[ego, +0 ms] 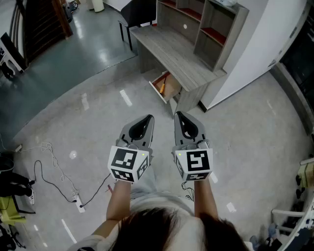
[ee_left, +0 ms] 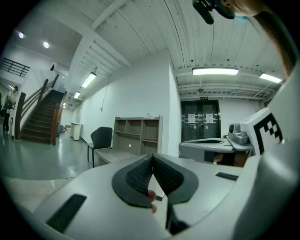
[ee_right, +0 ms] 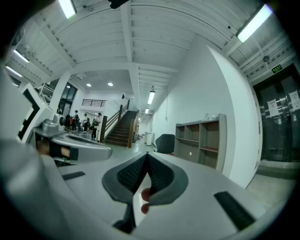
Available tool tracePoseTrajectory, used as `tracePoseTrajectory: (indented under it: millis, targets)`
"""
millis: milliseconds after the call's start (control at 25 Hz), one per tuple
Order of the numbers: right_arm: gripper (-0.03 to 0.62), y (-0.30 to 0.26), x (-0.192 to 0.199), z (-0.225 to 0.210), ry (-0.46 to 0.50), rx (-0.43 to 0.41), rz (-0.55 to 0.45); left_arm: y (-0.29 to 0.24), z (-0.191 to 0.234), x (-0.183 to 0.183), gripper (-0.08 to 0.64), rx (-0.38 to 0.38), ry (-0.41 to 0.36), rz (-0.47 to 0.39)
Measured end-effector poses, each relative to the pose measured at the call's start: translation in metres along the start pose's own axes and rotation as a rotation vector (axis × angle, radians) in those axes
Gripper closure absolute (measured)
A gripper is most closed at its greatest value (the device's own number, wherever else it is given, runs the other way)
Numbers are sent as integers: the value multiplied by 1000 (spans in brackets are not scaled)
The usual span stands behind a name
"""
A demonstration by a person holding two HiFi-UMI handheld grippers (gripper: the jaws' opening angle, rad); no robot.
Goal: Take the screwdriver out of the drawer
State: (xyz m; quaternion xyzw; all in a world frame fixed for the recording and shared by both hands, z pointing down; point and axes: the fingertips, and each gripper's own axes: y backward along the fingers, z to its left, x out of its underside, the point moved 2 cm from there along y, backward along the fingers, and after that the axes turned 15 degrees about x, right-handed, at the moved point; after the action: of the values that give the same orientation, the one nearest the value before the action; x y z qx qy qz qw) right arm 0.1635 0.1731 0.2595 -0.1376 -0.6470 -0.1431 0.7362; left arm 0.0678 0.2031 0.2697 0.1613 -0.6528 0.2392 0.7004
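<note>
A small drawer point(ego: 164, 87) stands pulled open under the grey wooden desk point(ego: 174, 51), and an orange-handled screwdriver point(ego: 163, 82) lies inside it. Both grippers hover well short of the desk, above the floor. My left gripper point(ego: 148, 118) is shut with its tips touching and nothing between them. Beside it, my right gripper point(ego: 177, 115) is shut and empty too. In the left gripper view the closed left gripper point(ee_left: 152, 158) points at the desk point(ee_left: 115, 156). The right gripper view shows the shut right gripper point(ee_right: 147, 154) and the shelf unit point(ee_right: 199, 140).
A shelf unit point(ego: 206, 22) sits on the desk against a white wall point(ego: 255, 54). A black chair point(ego: 137, 14) stands at the desk's far end. A power strip with cables point(ego: 78, 203) lies on the floor at left. Stairs point(ee_left: 40, 115) rise beyond.
</note>
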Motion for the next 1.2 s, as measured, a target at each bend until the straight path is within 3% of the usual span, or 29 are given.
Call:
tracePoseTrajectory:
  millis: [360, 840, 1200]
  targets:
    - [566, -22, -9, 2, -38, 25, -26, -9, 22, -6, 543, 31, -9, -4]
    - [566, -91, -14, 26, 11, 85, -33, -13, 92, -13, 543, 63, -23, -3]
    - [565, -120, -15, 47, -38, 100, -25, -13, 132, -12, 543, 76, -5, -11]
